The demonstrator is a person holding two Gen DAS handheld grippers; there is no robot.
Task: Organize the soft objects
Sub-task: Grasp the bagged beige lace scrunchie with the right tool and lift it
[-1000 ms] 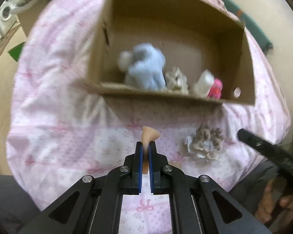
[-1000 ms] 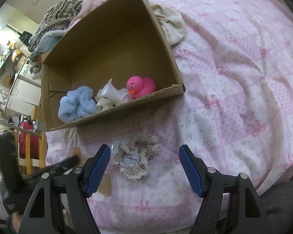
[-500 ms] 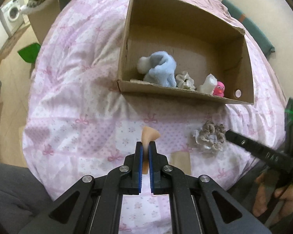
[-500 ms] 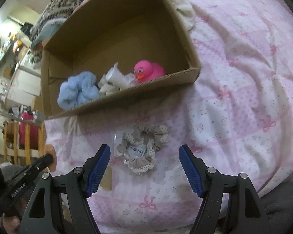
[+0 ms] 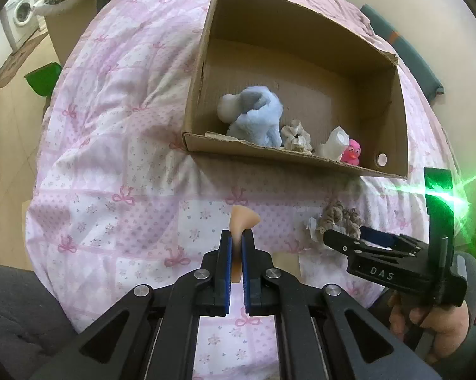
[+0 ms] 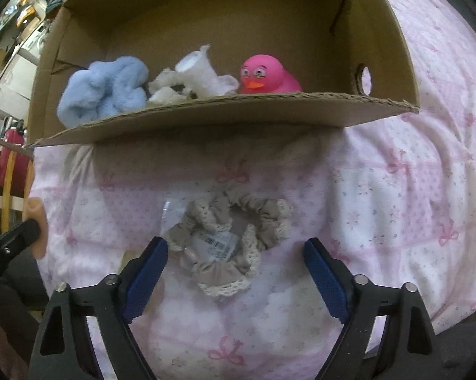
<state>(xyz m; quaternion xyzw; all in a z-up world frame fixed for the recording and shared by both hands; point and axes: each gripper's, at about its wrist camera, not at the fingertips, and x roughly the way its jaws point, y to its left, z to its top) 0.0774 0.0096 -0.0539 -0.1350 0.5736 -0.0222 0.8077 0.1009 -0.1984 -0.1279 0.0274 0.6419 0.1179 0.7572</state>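
Left wrist view: the left gripper [image 5: 234,247] has its fingers pinched on a small peach rubbery piece [image 5: 241,220] above the pink bedspread [image 5: 111,145]. At 12 o'clock the cardboard box [image 5: 269,155] holds a blue plush toy [image 5: 257,120] and a pink duck [image 5: 352,152].

Right wrist view: the right gripper [image 6: 234,262] has its fingers spread wide, holding nothing, low over the beige scrunchie [image 6: 231,234] on the bed, at 6 o'clock from the box.

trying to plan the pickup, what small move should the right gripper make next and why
Probably ease the right gripper down and forward over the scrunchie, then close. Its jaws are open and the scrunchie lies on the quilt between and just ahead of the fingertips, outside the box. The left gripper is shut on a peach piece, so it is busy.
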